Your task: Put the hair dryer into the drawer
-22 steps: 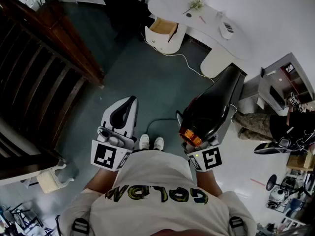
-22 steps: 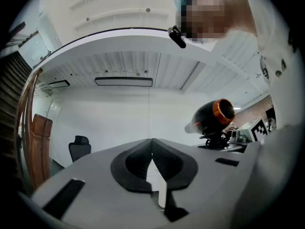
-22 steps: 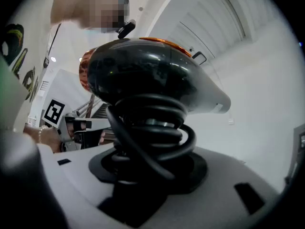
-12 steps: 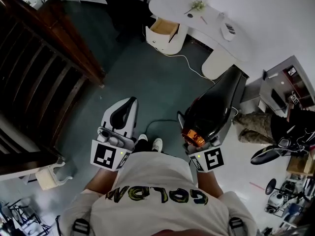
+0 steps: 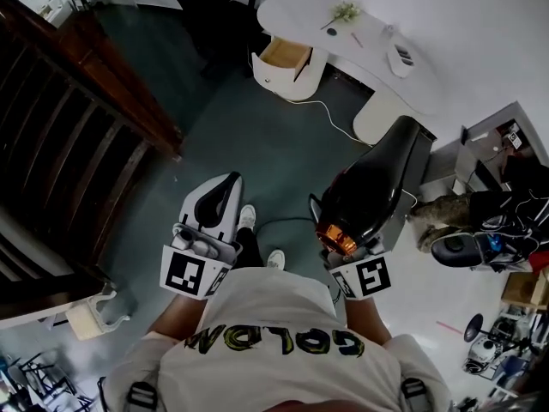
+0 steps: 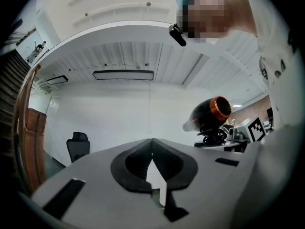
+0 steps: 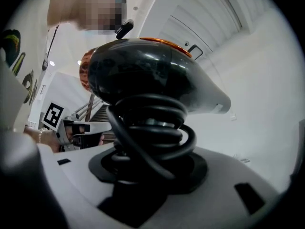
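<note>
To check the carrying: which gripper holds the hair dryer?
The right gripper: its jaws grip the cord-wrapped handle of the hair dryer; the left gripper is shut, empty.

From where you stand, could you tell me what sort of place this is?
Probably an office or studio room: a curved white desk with an open drawer, an office chair and a dark wooden staircase.

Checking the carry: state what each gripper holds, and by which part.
Right gripper grips the hair dryer by its cord-wrapped handle; left gripper holds nothing, jaws together.
</note>
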The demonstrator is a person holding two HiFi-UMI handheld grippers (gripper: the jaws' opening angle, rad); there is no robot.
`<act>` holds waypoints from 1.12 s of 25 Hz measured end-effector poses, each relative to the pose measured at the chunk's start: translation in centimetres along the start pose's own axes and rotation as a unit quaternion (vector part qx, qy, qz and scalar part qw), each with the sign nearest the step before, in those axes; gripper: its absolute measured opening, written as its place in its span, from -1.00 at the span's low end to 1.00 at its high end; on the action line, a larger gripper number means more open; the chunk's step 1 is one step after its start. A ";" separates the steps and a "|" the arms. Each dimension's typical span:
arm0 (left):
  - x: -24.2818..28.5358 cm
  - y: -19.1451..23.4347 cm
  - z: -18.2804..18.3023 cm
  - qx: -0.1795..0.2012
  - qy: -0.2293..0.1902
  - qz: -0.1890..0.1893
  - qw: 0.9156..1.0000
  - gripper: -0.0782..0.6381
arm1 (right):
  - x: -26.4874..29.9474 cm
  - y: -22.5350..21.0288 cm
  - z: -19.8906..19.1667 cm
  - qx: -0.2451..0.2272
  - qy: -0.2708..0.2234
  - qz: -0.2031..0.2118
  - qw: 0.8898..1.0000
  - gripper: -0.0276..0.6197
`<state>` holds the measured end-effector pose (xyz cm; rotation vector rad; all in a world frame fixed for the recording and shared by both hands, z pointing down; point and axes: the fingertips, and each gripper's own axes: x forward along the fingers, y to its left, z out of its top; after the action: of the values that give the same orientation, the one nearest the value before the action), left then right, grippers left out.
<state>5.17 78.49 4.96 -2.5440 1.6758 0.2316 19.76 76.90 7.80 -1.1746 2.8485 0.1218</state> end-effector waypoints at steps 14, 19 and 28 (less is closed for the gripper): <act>9.6 16.2 0.0 -0.002 -0.007 -0.019 1.000 -0.75 | 18.3 -2.7 0.0 -0.008 -0.009 -0.020 1.000 -0.18; 11.7 20.5 -0.5 -0.007 -0.004 -0.035 0.999 -0.75 | 22.5 -3.2 -0.6 -0.003 -0.002 -0.039 0.999 -0.18; 15.3 23.5 -1.7 -0.020 0.003 -0.049 0.999 -0.75 | 26.3 -5.5 -1.7 0.001 0.010 -0.055 0.998 -0.18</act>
<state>-10.29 55.08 4.22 -2.6484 1.5595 0.2531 4.98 54.38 7.05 -1.3360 2.7930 0.1034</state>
